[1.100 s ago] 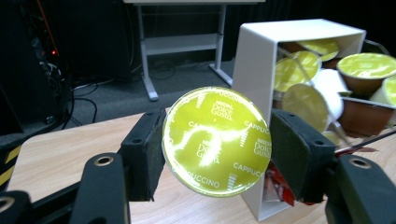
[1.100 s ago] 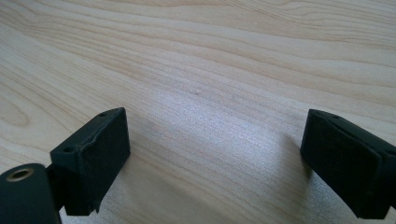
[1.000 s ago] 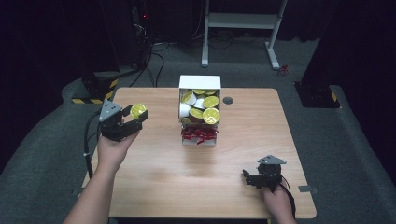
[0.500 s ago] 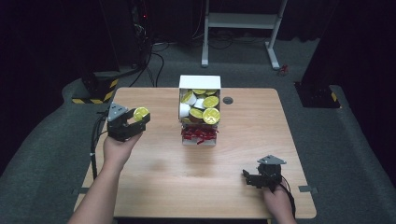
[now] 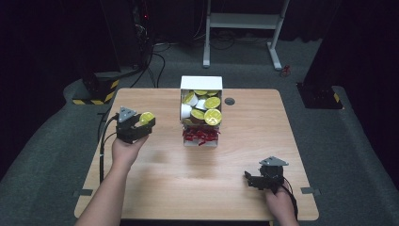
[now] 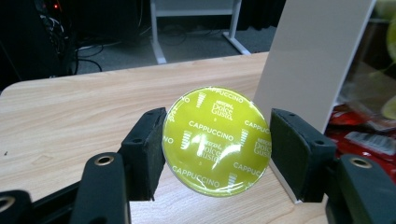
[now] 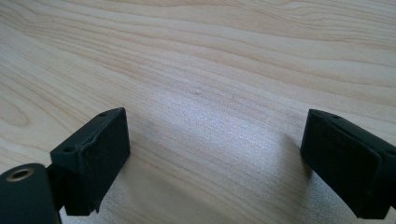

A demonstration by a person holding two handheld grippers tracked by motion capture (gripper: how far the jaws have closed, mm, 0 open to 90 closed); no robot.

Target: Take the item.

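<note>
- The tabletop (image 5: 244,188) filled the middle of the high view, its lower half bare wood, giving both hands free room; dark floor lay beyond every edge.
- The white box (image 5: 201,84) stood at upper centre, heaped with yellow-lidded capsules (image 5: 212,116), with red packets (image 5: 201,135) spilling at its near end.
- The left gripper (image 5: 141,123) sat at centre left of the high view. Over the last second it had drifted a little right and down the frame, to hover above the tabletop just inside its left edge, well apart from the box.
- That gripper was clamped on a yellow capsule (image 6: 216,140); the left gripper view showed "Cappuccino" printed on the foil lid, a pad pressing each side, and the box wall just behind at upper right.
- Judging from this, one capsule had been taken out and was being carried off, probably to be set down on open wood.
- The right gripper (image 5: 254,180) rested at lower right near the front edge, its jaws spread wide and empty over bare wood.
</note>
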